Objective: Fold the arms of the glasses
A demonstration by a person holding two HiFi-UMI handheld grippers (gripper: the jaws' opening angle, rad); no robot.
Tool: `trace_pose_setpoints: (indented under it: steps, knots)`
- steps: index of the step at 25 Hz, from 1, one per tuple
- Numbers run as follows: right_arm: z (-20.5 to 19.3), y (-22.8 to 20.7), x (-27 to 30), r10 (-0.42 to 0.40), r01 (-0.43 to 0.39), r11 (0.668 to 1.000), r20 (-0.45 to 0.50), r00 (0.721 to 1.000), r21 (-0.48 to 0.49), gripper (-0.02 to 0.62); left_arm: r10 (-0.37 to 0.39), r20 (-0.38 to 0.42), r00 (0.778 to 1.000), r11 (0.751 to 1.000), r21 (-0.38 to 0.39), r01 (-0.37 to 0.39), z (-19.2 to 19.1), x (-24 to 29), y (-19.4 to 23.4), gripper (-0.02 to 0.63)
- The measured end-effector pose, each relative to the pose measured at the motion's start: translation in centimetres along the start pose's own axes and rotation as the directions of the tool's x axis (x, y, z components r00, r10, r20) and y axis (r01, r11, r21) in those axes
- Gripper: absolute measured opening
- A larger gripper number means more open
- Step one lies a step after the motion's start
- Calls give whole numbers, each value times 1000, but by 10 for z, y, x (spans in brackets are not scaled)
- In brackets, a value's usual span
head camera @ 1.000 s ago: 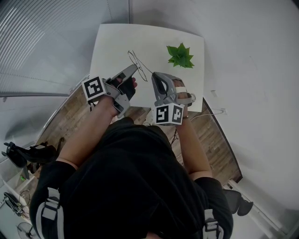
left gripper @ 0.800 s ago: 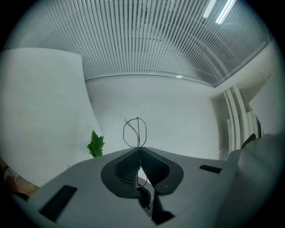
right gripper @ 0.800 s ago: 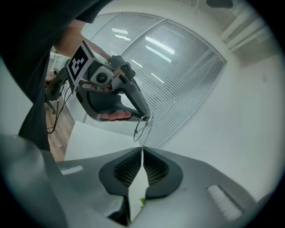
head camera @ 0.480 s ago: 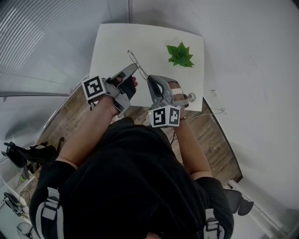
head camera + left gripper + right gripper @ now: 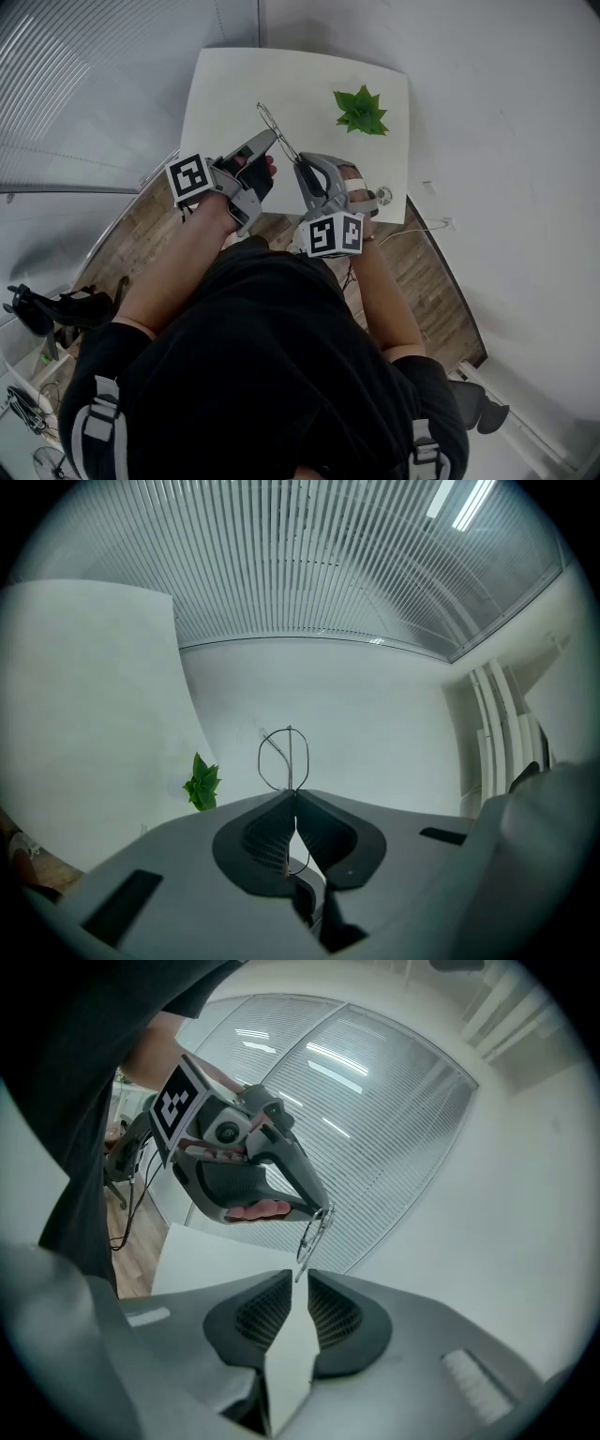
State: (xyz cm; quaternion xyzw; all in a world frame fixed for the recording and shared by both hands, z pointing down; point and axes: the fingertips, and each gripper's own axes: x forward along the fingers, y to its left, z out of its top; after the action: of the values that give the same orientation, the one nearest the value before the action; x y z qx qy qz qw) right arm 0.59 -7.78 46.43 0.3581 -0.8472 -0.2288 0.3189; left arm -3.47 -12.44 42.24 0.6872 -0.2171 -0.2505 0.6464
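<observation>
Thin wire-framed glasses (image 5: pixel 272 120) hang above the white table (image 5: pixel 234 84), held at one end by my left gripper (image 5: pixel 267 139), which is shut on the frame. In the left gripper view a lens loop (image 5: pixel 284 758) sticks up just past the closed jaws (image 5: pixel 292 794). My right gripper (image 5: pixel 302 171) sits close to the right of the glasses. In the right gripper view its jaws (image 5: pixel 300 1274) are opening, with a gap between them. The tip of the glasses (image 5: pixel 314 1232) reaches down to that gap, untouched by the pads. The left gripper (image 5: pixel 325 1208) shows above.
A small green plant (image 5: pixel 361 111) stands on the table's far right part, also in the left gripper view as the plant (image 5: pixel 202 785). Wooden floor (image 5: pixel 141 234) and a cable lie below the table's near edge. Slatted blinds fill the left wall.
The right gripper has shifted left toward the glasses and its jaws have parted. The glasses look narrower, their side arm drawn in. The left gripper has stayed put.
</observation>
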Motion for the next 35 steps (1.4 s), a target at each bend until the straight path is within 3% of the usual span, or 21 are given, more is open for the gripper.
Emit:
trace_pose_setpoints:
  steps: [2,10,13,18,23,27,35]
  knots:
    - [0,-2,-4,6,-6,1000,2,1000,17,83,3,4,1000,1000,3,-3,0,0,1,12]
    - [0,-12,-20,-2,-13,980,70,998,199,89,18,15,1000,1000,15,-18,5,-4,6,12]
    - [2,-25,-27,-30,-7,948,109,994,319,86,25,7,1000,999,23,-25,2,-5,8,12]
    - [3,-50,-34,-96,21,905,156,983,424,63,31,-11,999,999,24,-31,-2,-6,13,12]
    - [-1,-60,-44,-153,2,817,213,965,576,43,22,-16,1000,1000,21,-22,-8,-8,13,12]
    - [-5,-63,-44,-192,26,795,212,958,605,12,15,-31,999,1000,17,-15,-13,-6,14,12]
    - [-10,-73,-45,-254,55,747,208,945,663,11,17,-41,999,1000,4,-17,-16,-5,19,12]
